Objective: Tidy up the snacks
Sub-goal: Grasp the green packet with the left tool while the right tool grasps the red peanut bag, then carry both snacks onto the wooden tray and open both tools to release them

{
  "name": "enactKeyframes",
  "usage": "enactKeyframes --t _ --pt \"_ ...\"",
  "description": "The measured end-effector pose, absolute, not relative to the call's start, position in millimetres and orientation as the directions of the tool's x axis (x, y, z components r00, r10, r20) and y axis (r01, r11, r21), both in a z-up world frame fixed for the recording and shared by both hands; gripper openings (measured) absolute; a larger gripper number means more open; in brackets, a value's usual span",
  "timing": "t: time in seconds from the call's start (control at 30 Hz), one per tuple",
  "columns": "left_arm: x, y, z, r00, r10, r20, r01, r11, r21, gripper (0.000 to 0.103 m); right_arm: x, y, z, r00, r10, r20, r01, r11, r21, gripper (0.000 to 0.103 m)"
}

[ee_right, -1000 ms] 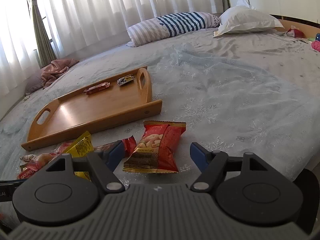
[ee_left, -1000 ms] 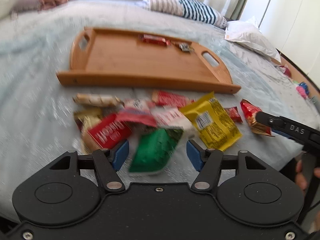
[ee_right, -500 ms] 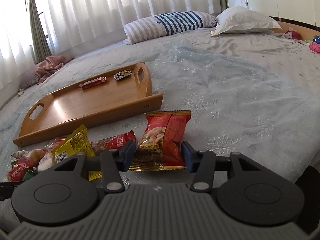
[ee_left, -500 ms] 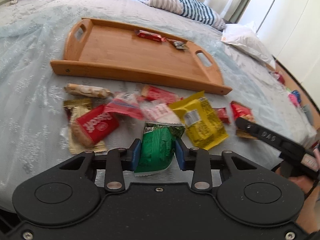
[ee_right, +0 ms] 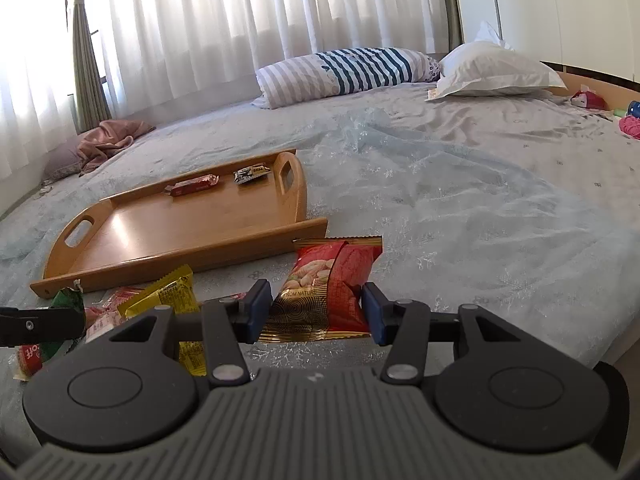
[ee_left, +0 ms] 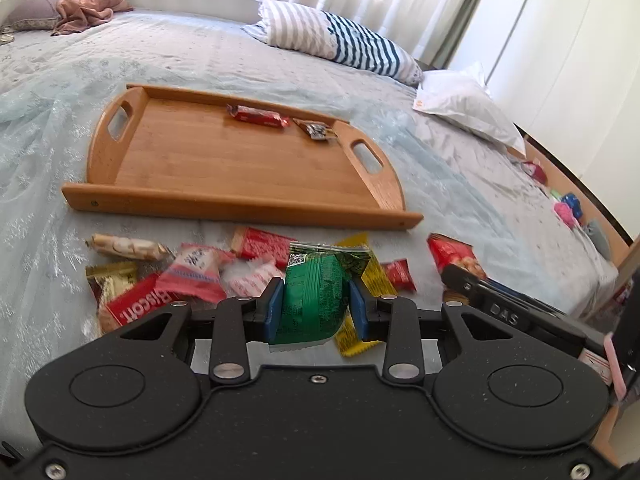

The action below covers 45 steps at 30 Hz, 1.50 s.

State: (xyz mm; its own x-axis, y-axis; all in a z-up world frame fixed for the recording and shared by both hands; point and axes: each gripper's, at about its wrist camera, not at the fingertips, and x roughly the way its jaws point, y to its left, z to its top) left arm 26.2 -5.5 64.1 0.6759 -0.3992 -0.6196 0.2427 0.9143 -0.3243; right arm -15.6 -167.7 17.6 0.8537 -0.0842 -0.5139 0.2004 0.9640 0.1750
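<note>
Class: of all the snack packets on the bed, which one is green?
The green packet clamped in the left claw; the other packets are red, yellow, pink or gold.

A bed (ee_left: 452, 184) with a pale blue snowflake-patterned cover carries a wooden tray (ee_left: 240, 204), a loose heap of snack packets (ee_left: 168, 276) just in front of it, a striped pillow (ee_left: 340, 42), a white pillow (ee_left: 468, 110) and a crumpled pink cloth (ee_left: 90, 6).
</note>
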Motion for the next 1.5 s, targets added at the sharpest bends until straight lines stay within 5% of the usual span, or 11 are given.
enactKeyframes --t 0.67,1.5 --pt "111.0 9.6 92.9 0.755 -0.300 -0.583 0.169 0.948 -0.269 0.033 45.5 -168.3 50.6 0.916 0.046 -0.399 0.019 0.987 0.158 0.053" --pt "285.7 -55.9 33.8 0.700 -0.171 -0.693 0.090 0.984 -0.151 0.033 181.5 -158.9 12.1 0.834 0.176 -0.522 -0.109 0.982 0.157 0.053"
